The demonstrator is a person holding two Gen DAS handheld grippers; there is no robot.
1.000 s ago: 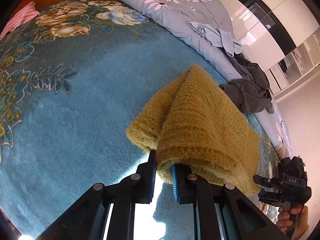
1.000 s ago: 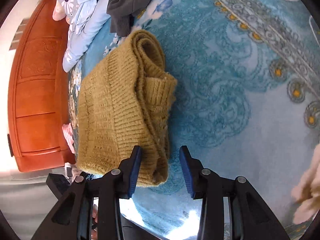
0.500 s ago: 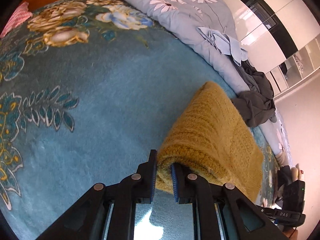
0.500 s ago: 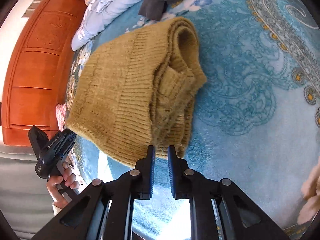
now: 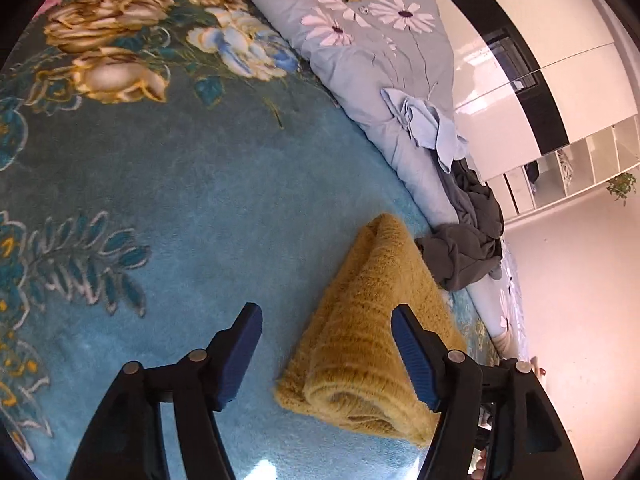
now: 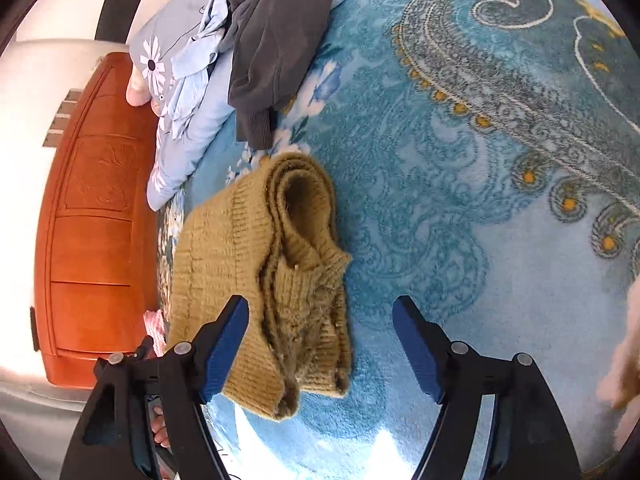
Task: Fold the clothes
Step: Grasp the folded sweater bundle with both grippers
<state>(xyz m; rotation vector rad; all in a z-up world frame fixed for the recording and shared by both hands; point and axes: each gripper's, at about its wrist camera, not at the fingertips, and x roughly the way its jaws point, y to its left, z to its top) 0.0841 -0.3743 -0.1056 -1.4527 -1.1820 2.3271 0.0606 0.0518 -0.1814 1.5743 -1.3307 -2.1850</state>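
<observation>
1. The left claw (image 5: 326, 354) stands apart, its jaws having just been opening. The folded end of the mustard sweater (image 5: 372, 332) lies between them, but the blue pads (image 5: 414, 360) do not press on it.
2. The right claw (image 6: 320, 344) is also apart, its jaws likewise just opened. The sweater's (image 6: 256, 264) layered edge sits loose between them, nearer the left-hand pad.
3. The sweater lies folded on the blue patterned blanket (image 5: 180, 184) of the bed, in a thick bundle with a rolled loop at its far end.
4. In the left wrist view, a dark grey garment (image 5: 464, 236) lies just beyond the sweater at about 1 o'clock, beside a pale blue flowered quilt (image 5: 360, 52).
5. In the right wrist view, the grey garment (image 6: 272, 40) is at 12 o'clock and a wooden headboard (image 6: 92, 220) at 9 o'clock.
</observation>
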